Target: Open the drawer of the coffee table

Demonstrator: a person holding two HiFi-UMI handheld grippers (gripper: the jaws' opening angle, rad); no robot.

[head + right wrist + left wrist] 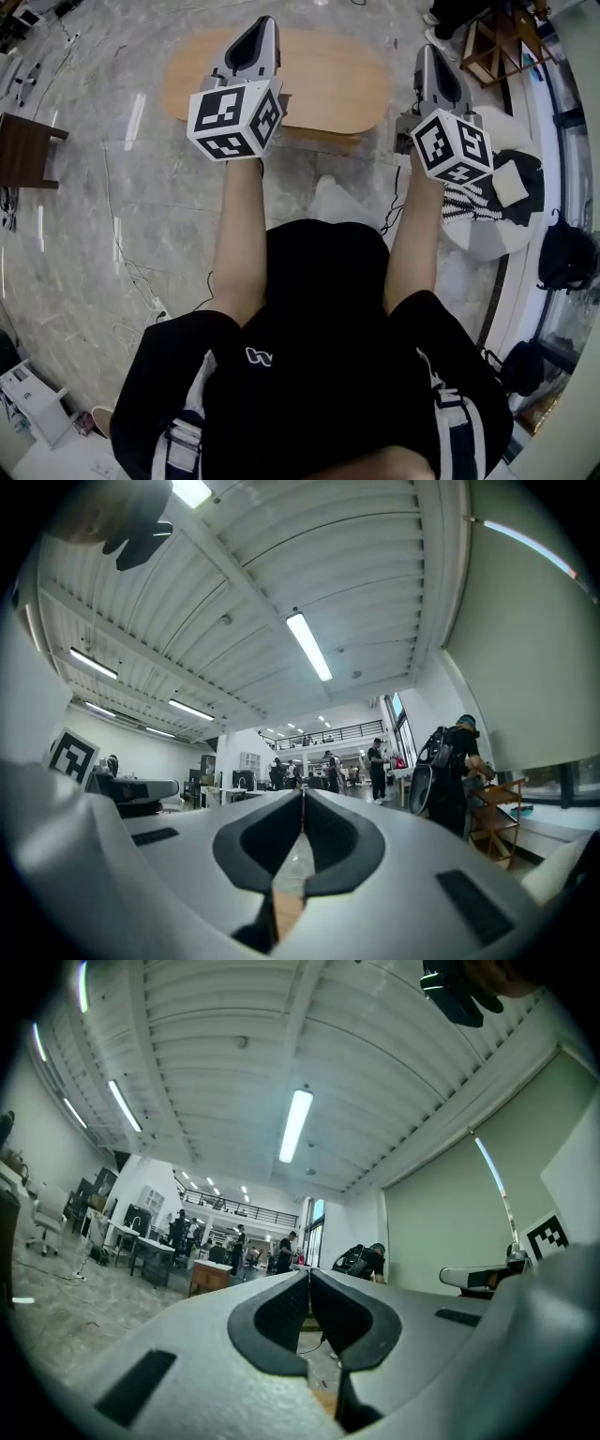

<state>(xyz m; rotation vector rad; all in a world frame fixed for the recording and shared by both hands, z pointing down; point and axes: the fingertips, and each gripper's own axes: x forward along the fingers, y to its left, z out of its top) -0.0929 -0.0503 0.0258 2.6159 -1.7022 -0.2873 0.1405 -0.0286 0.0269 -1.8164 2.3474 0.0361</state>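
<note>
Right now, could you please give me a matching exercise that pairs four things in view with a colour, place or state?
Things:
1. coffee table
2. left gripper
3. side table
4. bag

Descriptions:
a. black, at the head view's right edge
b. shut, nothing between the jaws
c. light wood, ahead of both grippers
d. dark brown, at the head view's left edge

Pairs: 1-c, 2-b, 3-d, 4-a
</note>
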